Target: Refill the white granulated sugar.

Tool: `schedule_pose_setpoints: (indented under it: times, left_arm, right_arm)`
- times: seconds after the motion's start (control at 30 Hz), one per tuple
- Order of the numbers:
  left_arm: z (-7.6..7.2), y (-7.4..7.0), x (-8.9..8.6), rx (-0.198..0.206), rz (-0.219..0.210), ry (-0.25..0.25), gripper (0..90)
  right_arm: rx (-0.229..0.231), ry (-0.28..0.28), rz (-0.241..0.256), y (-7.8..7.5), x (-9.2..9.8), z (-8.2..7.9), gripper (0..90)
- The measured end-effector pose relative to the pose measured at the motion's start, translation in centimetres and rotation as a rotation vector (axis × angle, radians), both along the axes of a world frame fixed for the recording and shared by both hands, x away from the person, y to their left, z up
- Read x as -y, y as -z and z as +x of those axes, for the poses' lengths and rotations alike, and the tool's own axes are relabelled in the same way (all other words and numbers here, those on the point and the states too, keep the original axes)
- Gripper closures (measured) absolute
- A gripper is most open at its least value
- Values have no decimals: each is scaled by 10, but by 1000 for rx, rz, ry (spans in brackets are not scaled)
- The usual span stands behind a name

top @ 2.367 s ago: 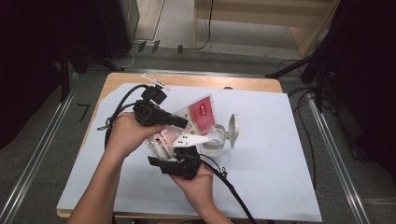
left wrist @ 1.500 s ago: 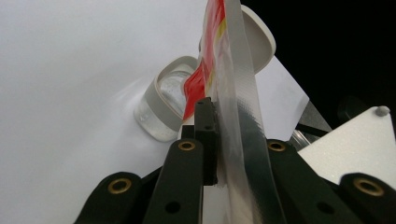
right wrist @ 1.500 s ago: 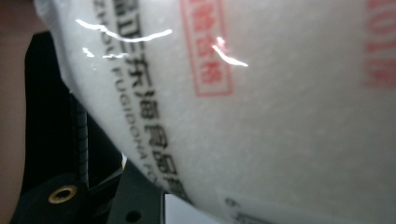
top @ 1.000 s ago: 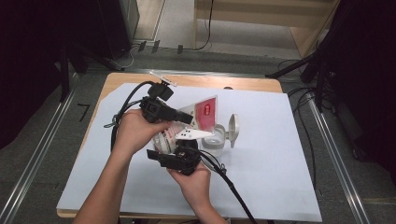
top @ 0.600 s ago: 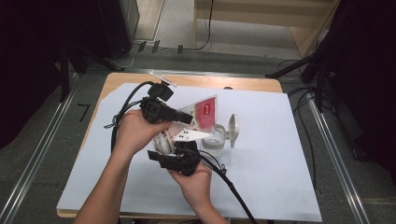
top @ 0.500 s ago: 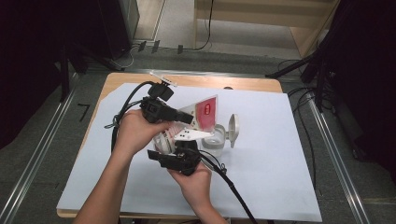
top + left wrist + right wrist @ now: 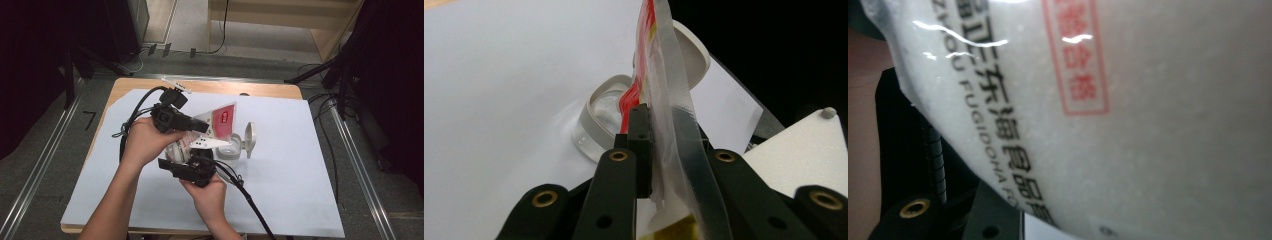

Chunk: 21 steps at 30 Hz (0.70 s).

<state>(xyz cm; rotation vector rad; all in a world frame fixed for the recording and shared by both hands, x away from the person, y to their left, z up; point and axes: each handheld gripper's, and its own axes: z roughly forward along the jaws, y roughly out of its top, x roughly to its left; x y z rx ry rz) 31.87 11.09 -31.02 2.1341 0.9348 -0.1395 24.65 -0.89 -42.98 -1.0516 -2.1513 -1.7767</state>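
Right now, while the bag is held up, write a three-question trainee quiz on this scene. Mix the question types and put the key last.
1. True or false: the left gripper has its jaws shut on the edge of the clear plastic bag of white granules with red print.
2. Multiple choice: the pale hinged lid of the small round clear container is A) flipped open, B) snapped shut, C) lying loose on the floor.
3. Fill in: the sheet covering the wooden table is ___ in colour.
Key: 1 true; 2 A; 3 white.
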Motion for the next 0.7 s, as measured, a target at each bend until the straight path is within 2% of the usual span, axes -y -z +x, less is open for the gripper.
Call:
schedule_pose_setpoints:
  times: [0.17, 0.3, 0.4, 0.5, 0.67, 0.7]
  left_arm:
    - [-1, -2, -1, -7, 0, -1, 795]
    - [-2, -3, -3, -4, -1, 2, 792]
    - [-3, -4, -3, 0, 22, -5, 821]
    - [-3, -3, -2, 8, 64, -12, 858]
    - [-2, -3, -3, -7, 42, -17, 866]
    - [-3, -3, -2, -8, 37, -21, 865]
  right_arm:
    - [12, 6, -8, 1, 1, 0, 624]
    - [3, 11, -5, 1, 2, 0, 627]
    - [5, 5, -3, 2, 2, 0, 625]
    - [2, -11, -7, 2, 0, 0, 614]
    - [37, -8, -29, 1, -1, -3, 588]
    - [32, -8, -27, 1, -1, -3, 588]
